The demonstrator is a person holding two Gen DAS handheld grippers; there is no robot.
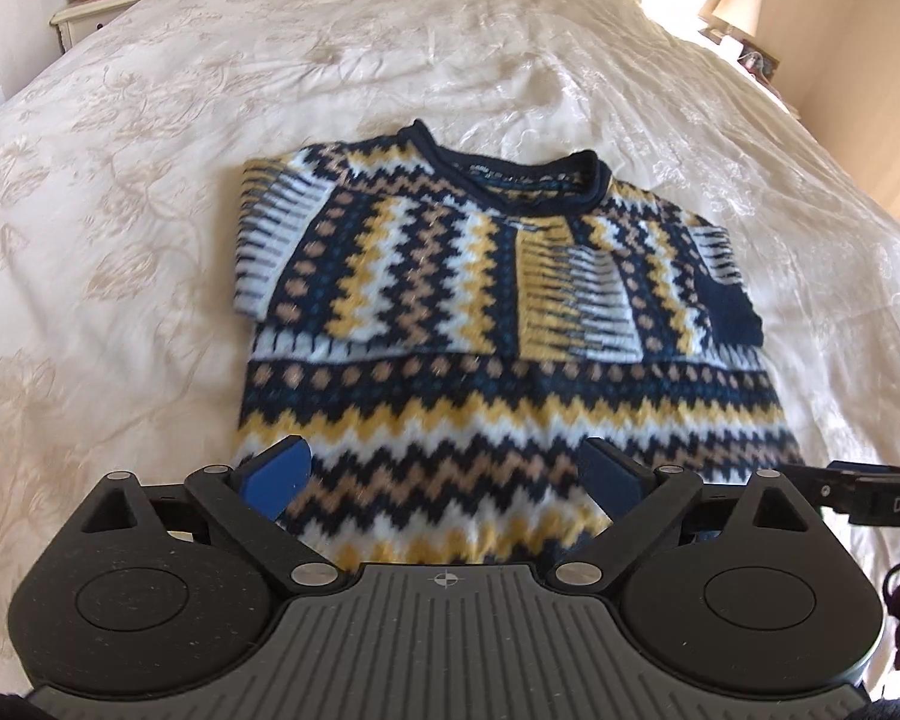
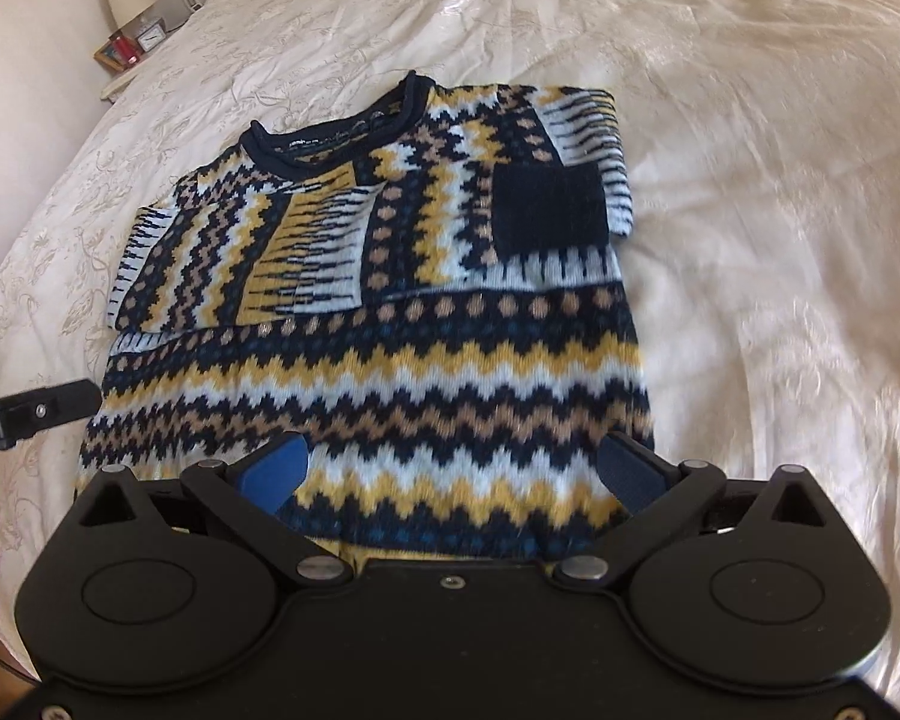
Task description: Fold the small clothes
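Observation:
A small knitted sweater [image 1: 480, 324] in navy, yellow, tan and white zigzags lies flat on the cream bedspread [image 1: 150, 210], neck away from me. Both sleeves are folded in across the chest. It also shows in the right wrist view [image 2: 390, 312], with a navy patch on the right sleeve. My left gripper [image 1: 444, 480] is open and empty, its blue pads spread over the sweater's hem. My right gripper [image 2: 450, 468] is open and empty, over the hem too. The right gripper's tip [image 1: 870, 492] shows at the right edge of the left wrist view; the left gripper's tip [image 2: 36, 414] shows at the left edge of the right wrist view.
The bedspread [image 2: 780, 240] stretches wide around the sweater. A nightstand [image 1: 99, 9] with a clock and a picture frame stands at the far left. A lamp [image 1: 738, 3] stands at the far right by the headboard. The same nightstand and its lamp [image 2: 129, 0] show in the right wrist view.

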